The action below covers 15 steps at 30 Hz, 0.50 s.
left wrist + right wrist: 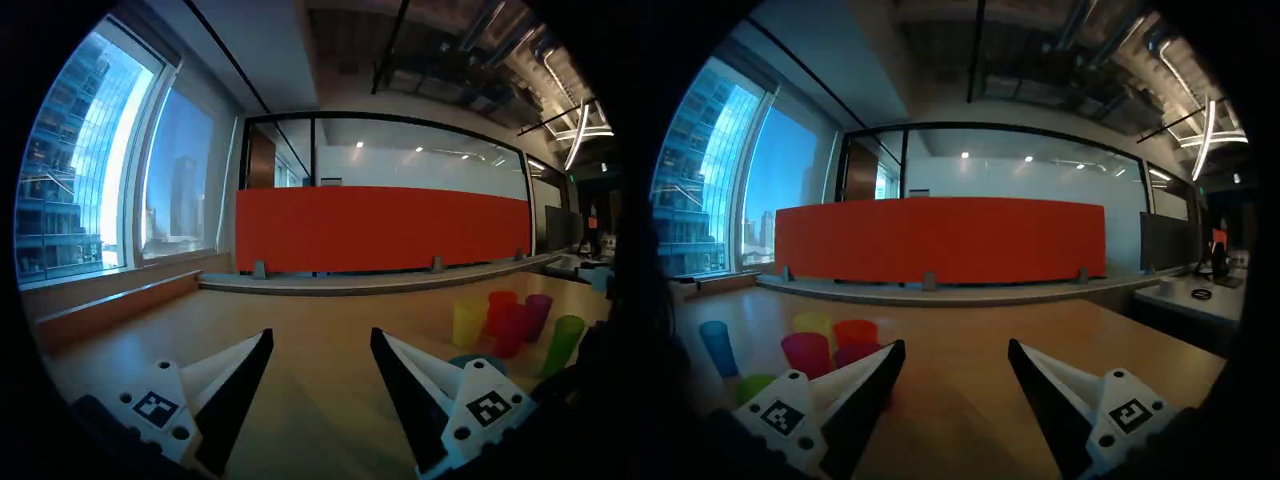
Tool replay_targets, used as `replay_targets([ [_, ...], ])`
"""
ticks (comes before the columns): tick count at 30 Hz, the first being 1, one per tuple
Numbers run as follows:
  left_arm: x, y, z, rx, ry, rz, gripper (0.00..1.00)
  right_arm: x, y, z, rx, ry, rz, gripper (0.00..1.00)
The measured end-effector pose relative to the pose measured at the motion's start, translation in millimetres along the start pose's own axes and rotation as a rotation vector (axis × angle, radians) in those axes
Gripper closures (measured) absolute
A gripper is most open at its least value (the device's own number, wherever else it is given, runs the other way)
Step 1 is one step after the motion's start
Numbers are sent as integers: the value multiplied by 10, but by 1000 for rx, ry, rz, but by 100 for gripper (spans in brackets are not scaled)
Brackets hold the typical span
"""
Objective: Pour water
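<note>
Cups [502, 310] cluster on the table [320, 316], left claw [321, 332] and right claw [956, 344] both spread wide, empty

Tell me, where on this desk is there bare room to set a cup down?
The desk is bare from the cups to the window ledge and ahead to the orange divider. It is crowded around the cups.

Both cams sit low over the surface [320, 360], roughly level, facing the orange partition [376, 228]. Left gripper view has the cups [512, 320] near, on its right; right gripper view has them on its left. Shared: partition, cups, windows [80, 184].
</note>
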<state>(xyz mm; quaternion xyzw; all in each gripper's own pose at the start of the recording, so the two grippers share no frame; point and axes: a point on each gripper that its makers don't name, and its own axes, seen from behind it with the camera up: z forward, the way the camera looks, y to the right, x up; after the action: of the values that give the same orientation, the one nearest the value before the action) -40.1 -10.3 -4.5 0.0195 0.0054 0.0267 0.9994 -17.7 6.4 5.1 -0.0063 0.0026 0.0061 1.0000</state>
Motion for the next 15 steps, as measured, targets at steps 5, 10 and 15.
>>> replay_targets([
  [5,0,2,-4,0,0,-1,10,-1,-7,-3,0,0,0,0],
  [10,2,4,-3,0,0,-1,10,-3,-11,-3,0,0,0,1],
  [15,-2,3,-1,0,-1,0,10,-5,-6,0,0,0,0,0],
])
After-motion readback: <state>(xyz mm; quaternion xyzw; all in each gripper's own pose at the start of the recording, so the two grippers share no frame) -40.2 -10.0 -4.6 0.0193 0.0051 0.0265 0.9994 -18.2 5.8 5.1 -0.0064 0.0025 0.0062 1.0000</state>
